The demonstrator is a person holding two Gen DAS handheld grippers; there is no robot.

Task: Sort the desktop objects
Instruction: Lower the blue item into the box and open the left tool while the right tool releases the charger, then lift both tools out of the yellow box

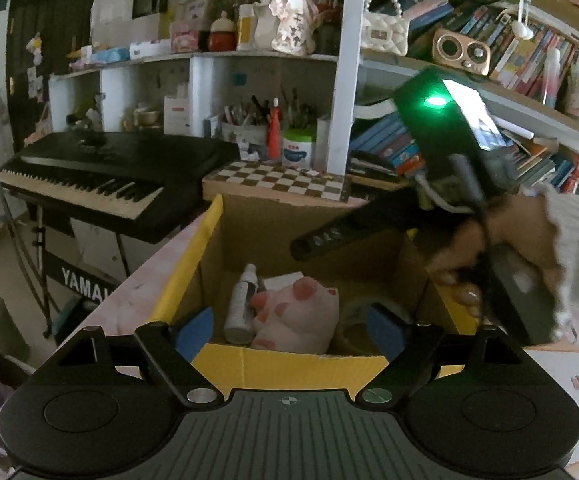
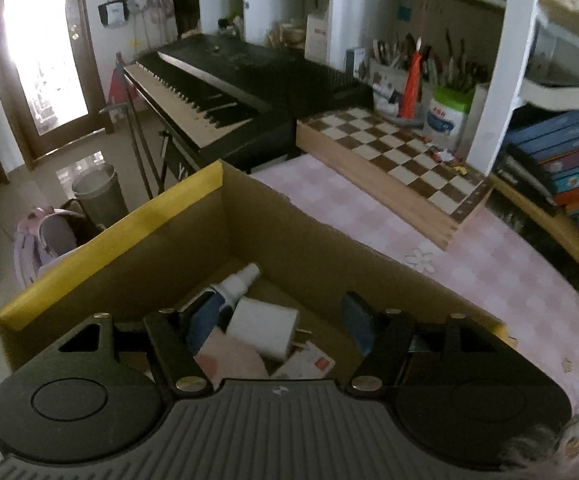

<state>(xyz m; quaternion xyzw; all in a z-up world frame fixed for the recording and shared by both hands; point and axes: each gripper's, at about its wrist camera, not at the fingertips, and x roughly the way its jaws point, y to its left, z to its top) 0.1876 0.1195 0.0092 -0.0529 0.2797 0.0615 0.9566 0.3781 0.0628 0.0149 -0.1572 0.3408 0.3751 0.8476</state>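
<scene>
Inside the cardboard box [image 2: 137,216] on the pink-checked bench [image 2: 489,264], a white spray bottle [image 1: 241,304] lies lengthwise, nozzle toward the far wall, beside a pink plush [image 1: 297,320] and seemingly a white charger [image 2: 263,330], under both grippers' empty parted jaws.

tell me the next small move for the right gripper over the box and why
Probably lift the right gripper clear of the cardboard box. Its fingers stand apart with nothing pressed between them, and the white charger plug seems to lie loose in the box beside the spray bottle and pink plush paw. That drop looks finished.
</scene>
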